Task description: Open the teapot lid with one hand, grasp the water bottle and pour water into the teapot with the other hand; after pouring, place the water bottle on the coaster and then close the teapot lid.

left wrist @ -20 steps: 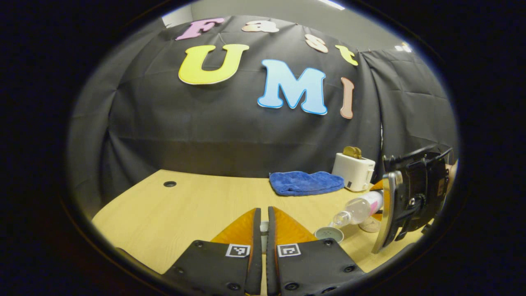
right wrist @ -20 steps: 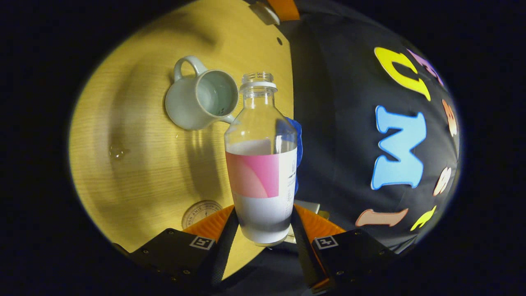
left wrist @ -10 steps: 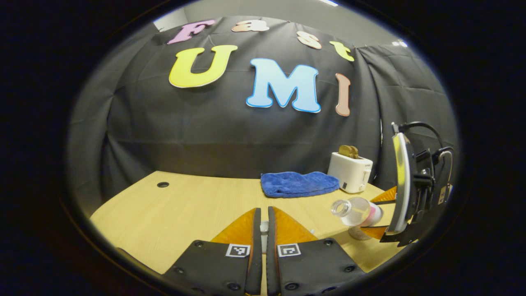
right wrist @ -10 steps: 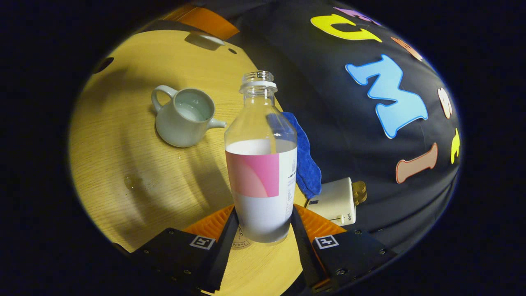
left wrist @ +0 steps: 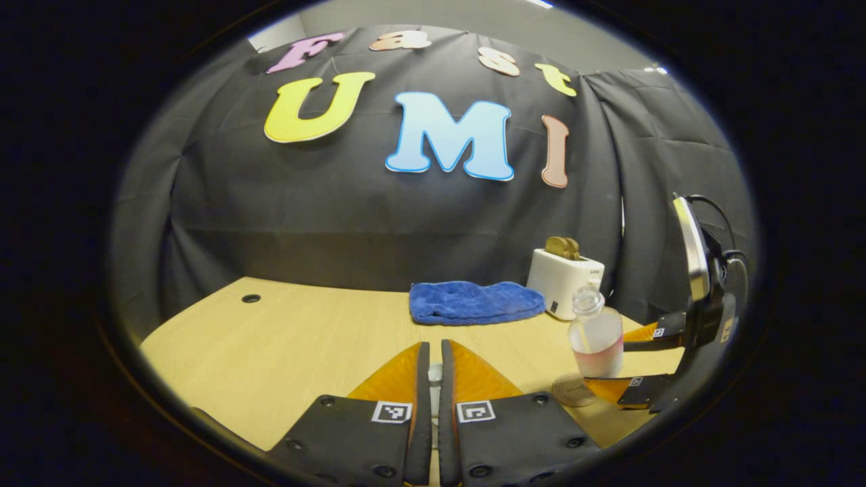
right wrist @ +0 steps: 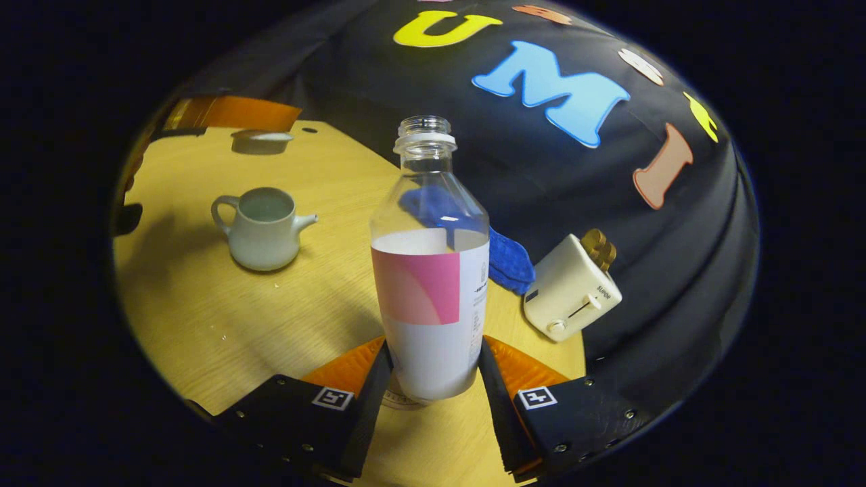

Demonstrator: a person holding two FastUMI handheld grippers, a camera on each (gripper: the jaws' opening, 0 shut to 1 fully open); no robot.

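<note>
The right gripper (right wrist: 433, 379) has its fingers pinching the water bottle (right wrist: 431, 270) low on its body, below the pink band of the label, and the bottle stands upright with its open neck at the top. It hangs just above the round coaster (left wrist: 573, 390), whose edge peeks out under the bottle's base; whether the base touches it I cannot tell. The teapot (right wrist: 260, 228) sits well apart on the table (right wrist: 203, 318), uncovered, with its spout toward the bottle. The left gripper (left wrist: 434, 396) has its fingers pressed nearly together on the teapot lid (right wrist: 261, 141), which is held high over the table's far side, and a sliver of it shows pale between the fingers in the left gripper view. A blue cloth (left wrist: 475, 302) and a toaster (right wrist: 570, 287) lie toward the back. I judge the pouring done and the bottle about to be set down. The bottle looks like thin clear plastic, roughly half full, so it should be light but will flex if squeezed hard, and the open neck can slop if it tips; the low hold keeps it steady for setting down. The lid looks ceramic, smooth, hard and easily chipped, so it wants a gentle seat on the teapot's rim. A few droplets on the table suggest the surface may be slick.
</note>
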